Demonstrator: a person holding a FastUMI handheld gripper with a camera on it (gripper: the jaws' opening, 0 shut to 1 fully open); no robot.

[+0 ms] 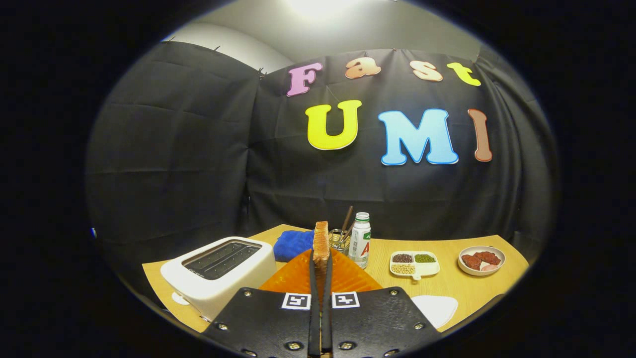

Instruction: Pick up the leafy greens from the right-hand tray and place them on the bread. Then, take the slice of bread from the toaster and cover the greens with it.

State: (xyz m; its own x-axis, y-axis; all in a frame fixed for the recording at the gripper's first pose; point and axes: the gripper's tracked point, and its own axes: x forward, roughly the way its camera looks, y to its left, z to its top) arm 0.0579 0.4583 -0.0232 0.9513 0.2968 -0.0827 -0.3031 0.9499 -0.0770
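1. Tool (pixel 321 263) – fingers nearly closed, clamping bread (pixel 321 241) upright, raised above orange mat (pixel 348 278).
2. Toaster (pixel 218 271) w/ empty slots just left, on desk (pixel 447 286).
3. Bottle (pixel 360 239) beyond – right of bread.

A wooden table (pixel 477 283) is backed by a creased black cloth wall (pixel 189 164), pinned along its top; a grey ceiling with a bright light (pixel 318 7) is seen above.

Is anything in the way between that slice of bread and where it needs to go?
Nothing visible. The gripper is shut on the bread slice, held edge-up above the orange mat. The toaster stands off to the side.
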